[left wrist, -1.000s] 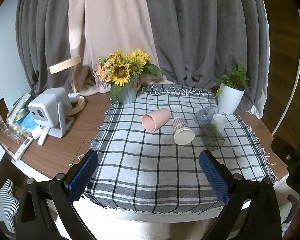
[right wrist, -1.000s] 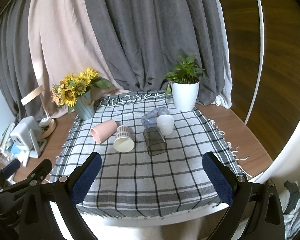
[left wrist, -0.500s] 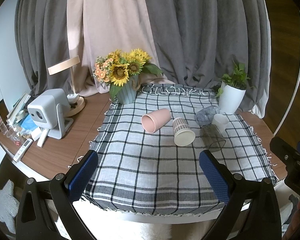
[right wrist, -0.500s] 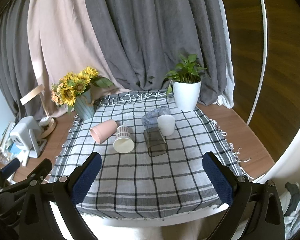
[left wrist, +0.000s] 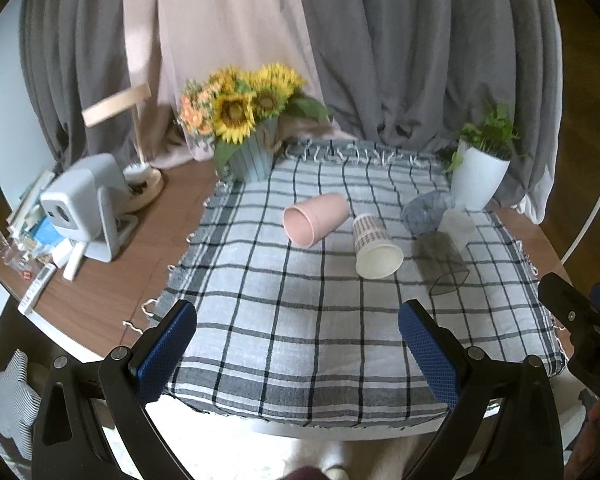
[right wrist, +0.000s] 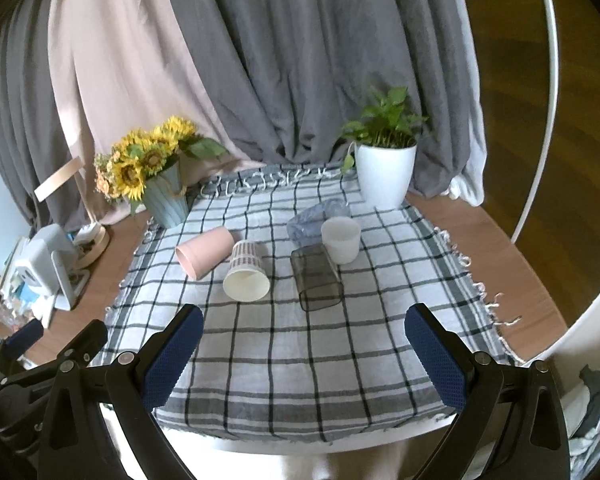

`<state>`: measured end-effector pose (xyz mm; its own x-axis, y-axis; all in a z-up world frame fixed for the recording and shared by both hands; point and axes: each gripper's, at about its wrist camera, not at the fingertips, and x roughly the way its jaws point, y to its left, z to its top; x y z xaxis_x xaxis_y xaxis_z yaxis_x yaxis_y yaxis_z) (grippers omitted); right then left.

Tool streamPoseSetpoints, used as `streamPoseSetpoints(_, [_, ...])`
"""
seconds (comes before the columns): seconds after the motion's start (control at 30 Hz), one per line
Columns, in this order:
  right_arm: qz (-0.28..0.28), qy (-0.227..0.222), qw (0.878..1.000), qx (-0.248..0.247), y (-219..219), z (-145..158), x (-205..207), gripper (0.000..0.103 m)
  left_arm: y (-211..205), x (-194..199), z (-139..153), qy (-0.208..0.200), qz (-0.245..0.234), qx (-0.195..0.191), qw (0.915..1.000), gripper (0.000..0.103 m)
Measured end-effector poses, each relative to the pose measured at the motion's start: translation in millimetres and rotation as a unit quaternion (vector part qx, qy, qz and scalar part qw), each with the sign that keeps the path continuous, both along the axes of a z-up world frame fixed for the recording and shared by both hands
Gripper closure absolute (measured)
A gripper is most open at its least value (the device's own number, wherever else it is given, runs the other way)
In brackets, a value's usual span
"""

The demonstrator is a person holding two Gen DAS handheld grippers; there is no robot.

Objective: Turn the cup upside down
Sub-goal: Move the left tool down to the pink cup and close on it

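Note:
Several cups sit mid-cloth on the checked tablecloth (right wrist: 284,344). A pink cup (left wrist: 315,219) (right wrist: 205,251) lies on its side, mouth toward me. A patterned paper cup (left wrist: 374,247) (right wrist: 247,275) lies beside it. A dark clear tumbler (left wrist: 440,262) (right wrist: 317,278) lies on its side. A white cup (right wrist: 341,239) (left wrist: 456,224) stands upright, mouth up, with a bluish clear cup (right wrist: 316,215) lying behind it. My left gripper (left wrist: 298,346) and right gripper (right wrist: 304,354) are open and empty, over the cloth's near edge, well short of the cups.
A sunflower vase (left wrist: 249,148) stands at the cloth's back left and a potted plant in a white pot (right wrist: 385,172) at the back right. A white projector (left wrist: 82,208), lamp base and clutter sit on the wooden desk to the left. Curtains hang behind.
Both views have shifted slightly; the grippers have drifted a little nearer the table. The cups have not moved and both grippers stay open.

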<state>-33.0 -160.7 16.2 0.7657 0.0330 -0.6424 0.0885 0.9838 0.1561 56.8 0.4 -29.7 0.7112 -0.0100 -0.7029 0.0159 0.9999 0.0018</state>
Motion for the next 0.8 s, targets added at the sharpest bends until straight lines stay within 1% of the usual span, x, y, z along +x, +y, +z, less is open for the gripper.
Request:
streamPoseSetpoints(0.03, [-0.002,0.008,1.000,0.001,2,-6,13,0.002,1,7,-3,0.007,-0.005,0.000,1.0000,0.000])
streamPoseSetpoints(0.13, [-0.010,0.024,1.000,0.010,9,-17,29,0.002,4,35,-15,0.024,-0.020,0.007,0.9995,0.000])
streamPoseSetpoints(0.3, [-0.036,0.063,0.997,0.027,27,-38,70,0.002,11,98,-33,0.069,-0.060,0.017,0.9957,0.000])
streamPoseSetpoints(0.37, [-0.056,0.074,0.995,0.034,31,-47,90,0.002,13,123,-37,0.077,-0.076,0.035,0.9936,0.000])
streamPoseSetpoints(0.47, [-0.085,0.088,0.992,0.045,39,-58,116,0.002,8,158,-47,0.092,-0.105,0.063,0.9881,0.000])
streamPoseSetpoints(0.6, [-0.133,0.113,0.983,0.062,45,-70,145,0.002,2,200,-61,0.123,-0.157,0.085,0.9761,0.000])
streamPoseSetpoints(0.67, [-0.157,0.122,0.978,0.065,49,-76,156,0.002,-2,220,-69,0.135,-0.184,0.098,0.9686,0.000])
streamPoseSetpoints(0.73, [-0.174,0.130,0.974,0.067,52,-81,166,0.002,-9,237,-77,0.145,-0.212,0.112,0.9600,0.000])
streamPoseSetpoints(0.8, [-0.188,0.143,0.969,0.072,53,-85,177,0.002,-16,255,-90,0.165,-0.236,0.127,0.9492,0.000])
